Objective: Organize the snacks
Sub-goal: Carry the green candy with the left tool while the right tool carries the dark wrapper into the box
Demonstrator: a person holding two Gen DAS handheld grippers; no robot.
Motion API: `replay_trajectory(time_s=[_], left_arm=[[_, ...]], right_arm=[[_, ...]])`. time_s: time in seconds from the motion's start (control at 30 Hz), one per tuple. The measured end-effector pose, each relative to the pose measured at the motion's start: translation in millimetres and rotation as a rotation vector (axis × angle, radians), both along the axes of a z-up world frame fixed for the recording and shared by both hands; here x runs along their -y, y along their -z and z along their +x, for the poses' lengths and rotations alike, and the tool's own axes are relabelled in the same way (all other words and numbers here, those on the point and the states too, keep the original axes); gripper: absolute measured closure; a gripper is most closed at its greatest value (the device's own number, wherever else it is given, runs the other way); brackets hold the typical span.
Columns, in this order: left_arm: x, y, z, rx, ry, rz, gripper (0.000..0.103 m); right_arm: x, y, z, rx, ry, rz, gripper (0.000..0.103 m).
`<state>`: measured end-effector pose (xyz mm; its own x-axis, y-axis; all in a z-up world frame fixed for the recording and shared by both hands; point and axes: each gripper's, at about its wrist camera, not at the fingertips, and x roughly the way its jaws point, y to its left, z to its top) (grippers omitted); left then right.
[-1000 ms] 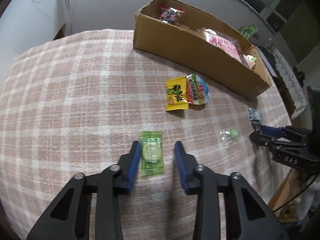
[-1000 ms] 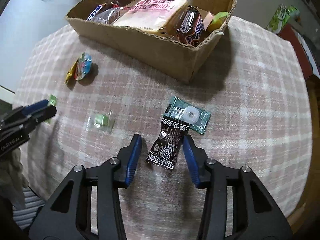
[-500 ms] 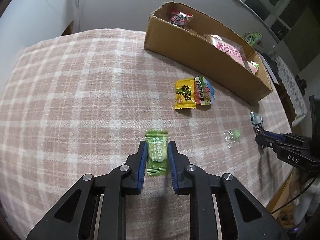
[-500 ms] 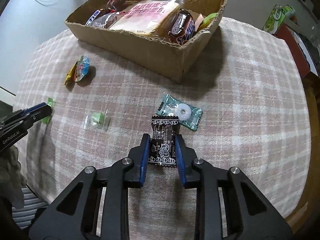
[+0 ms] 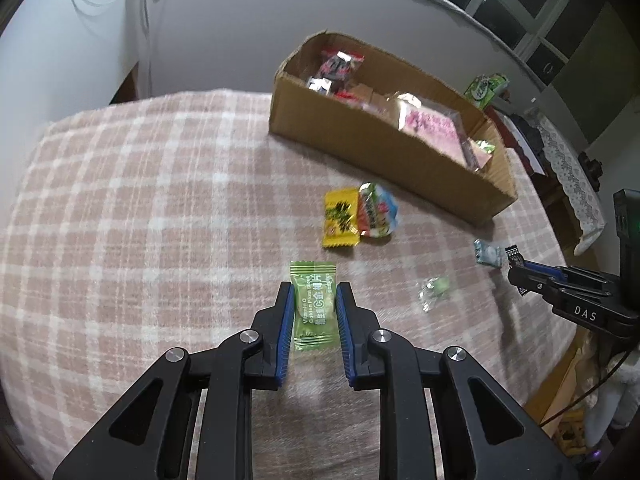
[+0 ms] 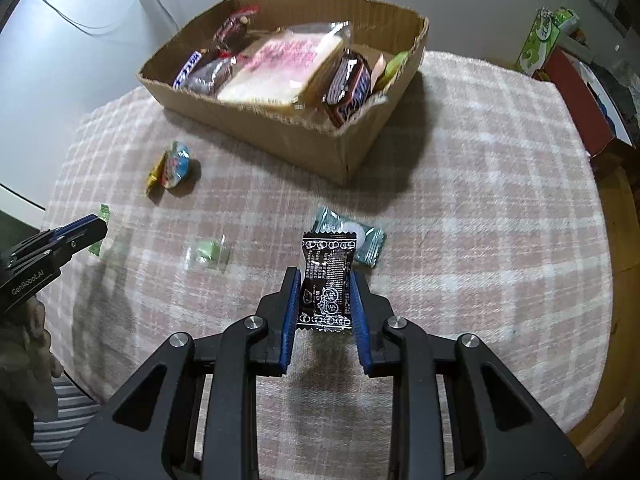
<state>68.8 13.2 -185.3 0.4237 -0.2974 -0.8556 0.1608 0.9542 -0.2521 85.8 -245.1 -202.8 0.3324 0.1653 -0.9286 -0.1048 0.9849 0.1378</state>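
My left gripper [image 5: 313, 294] is shut on a green candy packet [image 5: 313, 304] and holds it just above the checked tablecloth [image 5: 140, 208]. In the right wrist view my right gripper [image 6: 325, 280] is shut on a black candy packet [image 6: 327, 282], lifted off the cloth. A cardboard box [image 6: 276, 128] [image 5: 376, 148] with several snacks stands at the far side of the table. On the cloth lie a yellow packet [image 5: 340, 218], a round jelly cup [image 5: 378, 210], a teal ring-candy packet [image 6: 360, 238] and a small clear-wrapped green candy [image 6: 206, 252] [image 5: 434, 288].
The left gripper shows at the left edge of the right wrist view [image 6: 52, 248], the right gripper at the right edge of the left wrist view [image 5: 560, 284]. The table edge runs close behind both. A green carton [image 6: 540, 40] and a red box [image 6: 580, 100] sit beyond the table.
Both grippers closed on their packets, the left on the green one and the right on the black one, then rose, lifting them off the cloth.
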Motion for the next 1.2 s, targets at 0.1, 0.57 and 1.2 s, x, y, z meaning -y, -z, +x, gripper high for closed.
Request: replay_trajectory(time_s=[0.1,0.57,1.2], left_arm=[[1.9,-12.5,7.6,0.023,0.008,-0.001,0.084],[20.6,-53.7,41.9,0.127,0.042,-0.006,0.084],[45.5,-73.6,117.1,0.18,0.082,-0.012,0.084]], right_arm=[[1.6,-12.0,0.1,0.02,0.002,0.008,0.077],[1.4,-66.1,28.2,0.127,0.006,0.029,0.078],[6.2,-100.7,103.3,0.243,-0.009,0.005,0.078]])
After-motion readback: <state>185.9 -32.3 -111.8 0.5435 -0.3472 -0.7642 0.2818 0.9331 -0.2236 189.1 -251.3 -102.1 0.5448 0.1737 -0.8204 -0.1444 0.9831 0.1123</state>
